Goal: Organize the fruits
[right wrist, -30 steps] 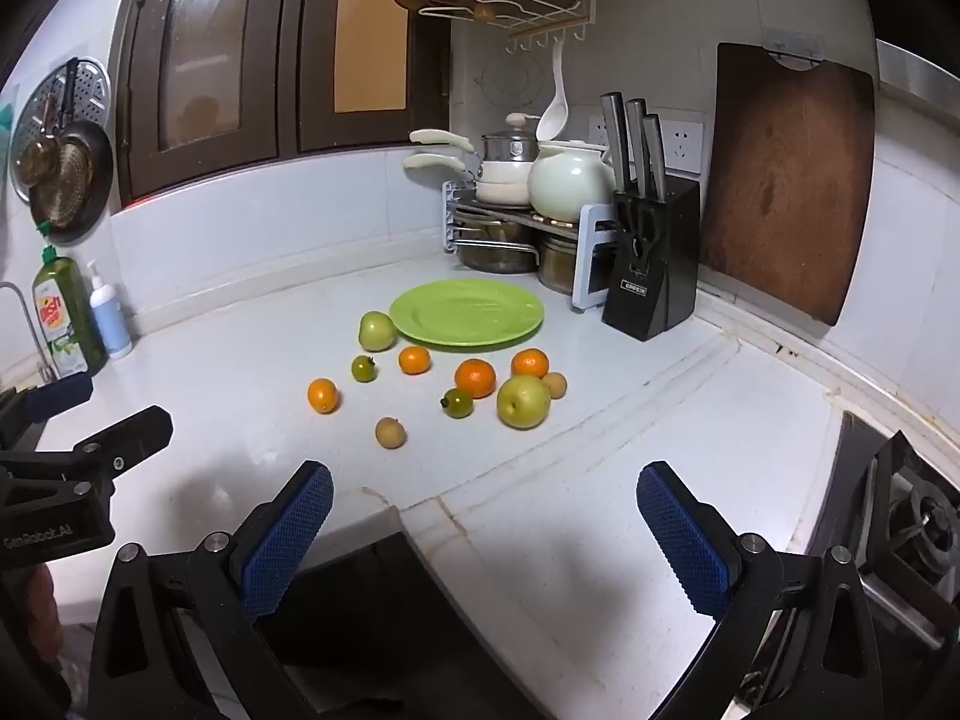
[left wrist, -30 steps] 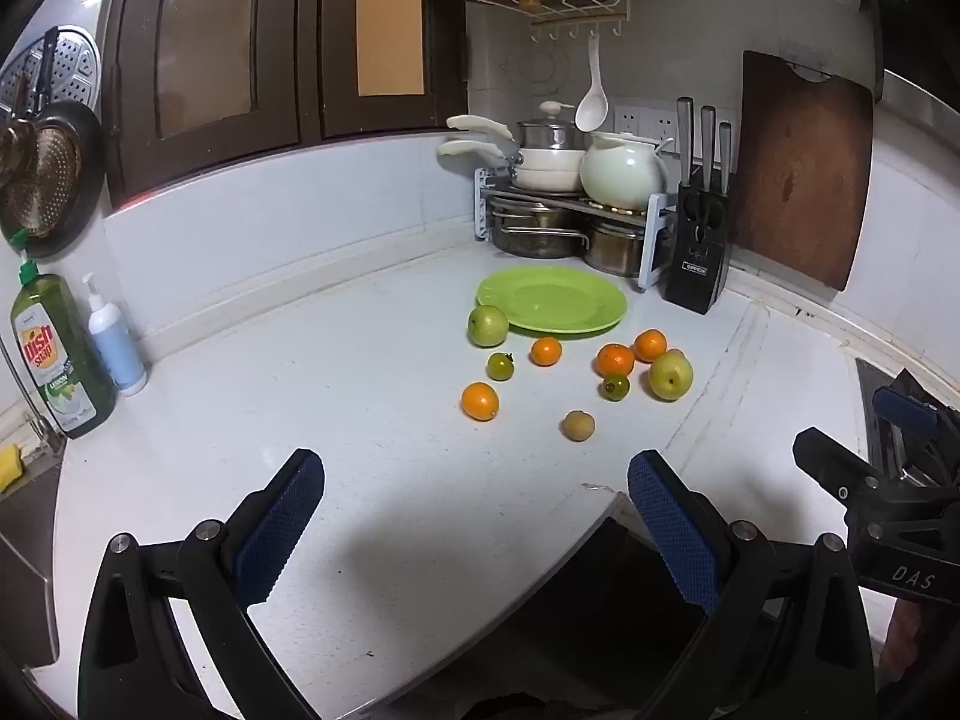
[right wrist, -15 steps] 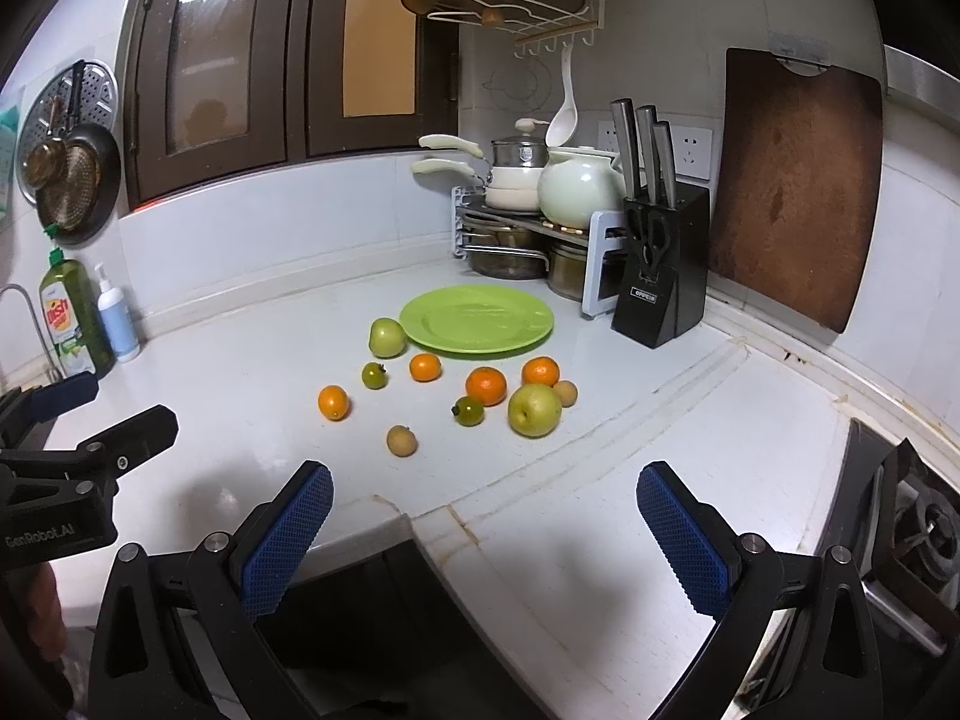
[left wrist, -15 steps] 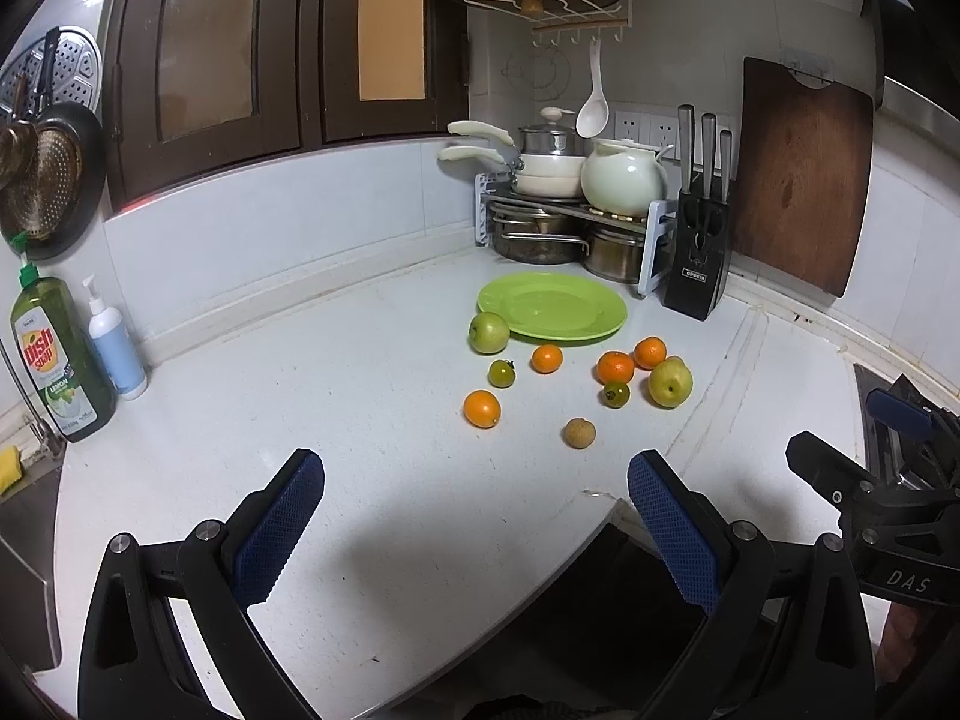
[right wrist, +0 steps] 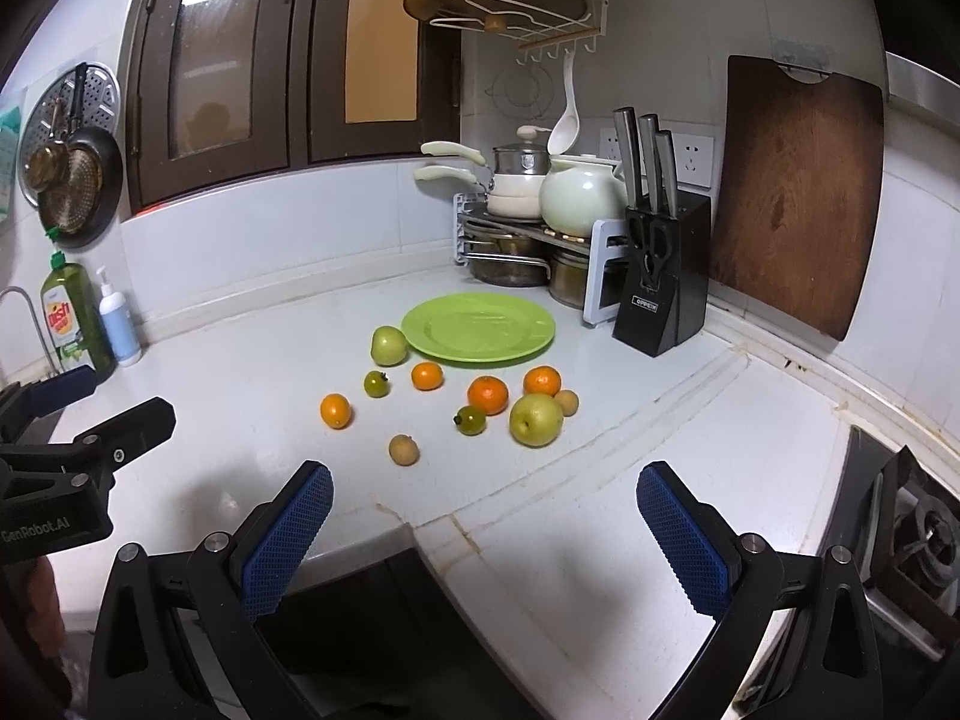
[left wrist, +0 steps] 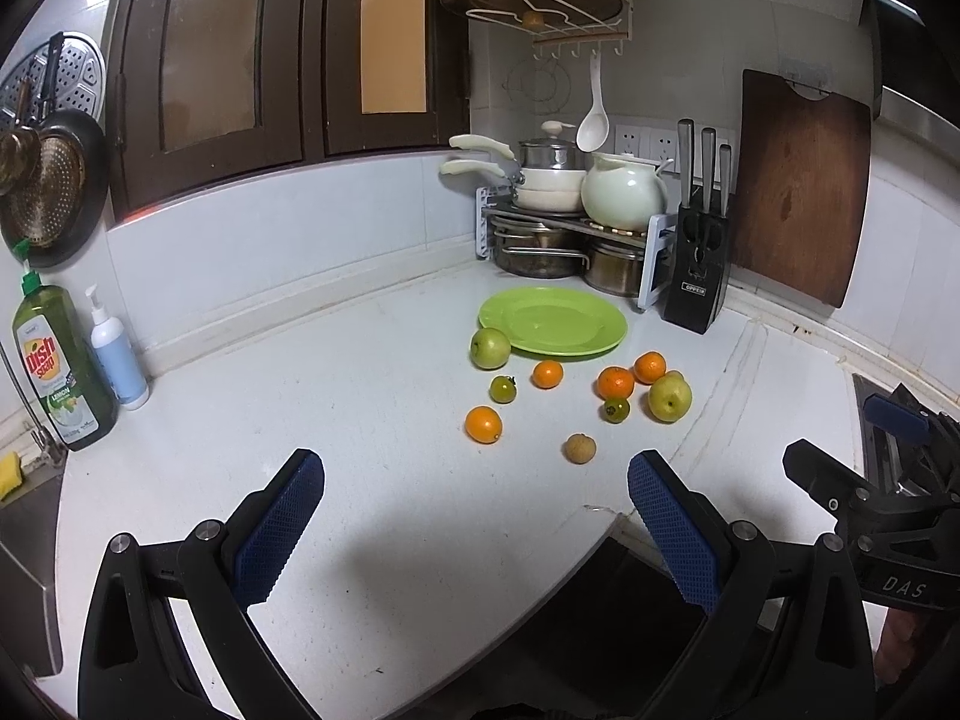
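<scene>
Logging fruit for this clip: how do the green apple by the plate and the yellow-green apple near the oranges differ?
The green apple is greener and sits at the plate's left rim; the yellow-green apple is yellower and lies apart from the plate, nearer the camera. The green apple has no fruit against it; the yellow-green one sits amid two oranges. Both rest on the counter, ungrasped.

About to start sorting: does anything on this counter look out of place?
Yes: the fruits lie loose on the white counter, while the green plate is empty. A green apple sits against its rim.
</scene>
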Demonstrator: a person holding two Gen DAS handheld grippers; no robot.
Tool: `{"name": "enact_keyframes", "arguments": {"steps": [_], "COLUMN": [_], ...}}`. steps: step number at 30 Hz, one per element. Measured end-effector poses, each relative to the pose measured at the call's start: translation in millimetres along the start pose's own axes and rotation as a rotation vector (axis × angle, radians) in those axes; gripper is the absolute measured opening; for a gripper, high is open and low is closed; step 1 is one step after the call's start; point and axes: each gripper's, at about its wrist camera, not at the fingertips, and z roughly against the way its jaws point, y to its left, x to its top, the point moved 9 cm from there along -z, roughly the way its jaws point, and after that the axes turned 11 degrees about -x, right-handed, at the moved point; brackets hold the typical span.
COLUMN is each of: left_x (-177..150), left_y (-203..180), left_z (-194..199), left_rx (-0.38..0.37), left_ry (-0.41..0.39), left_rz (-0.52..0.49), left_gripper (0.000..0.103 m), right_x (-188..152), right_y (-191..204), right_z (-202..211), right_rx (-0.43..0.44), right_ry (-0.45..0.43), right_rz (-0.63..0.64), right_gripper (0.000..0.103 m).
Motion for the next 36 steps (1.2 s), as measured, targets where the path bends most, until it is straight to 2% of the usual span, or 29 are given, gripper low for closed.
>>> {"name": "enact_keyframes", "arguments": {"steps": [36], "left_x": [0.9], "left_y": [-11.8], "left_z": [-4.5], "left_rx": [-0.01], "left_ry": [0.005], "left_rz": [0.005], "left_gripper": [0.103], "right_x": [3.7], "right_y": [1.6], "right_z": [-2.5], "right_rx": [0.01], "right_ry": [0.005], "right_rz": [0.004], "right_gripper": [0.102]}}
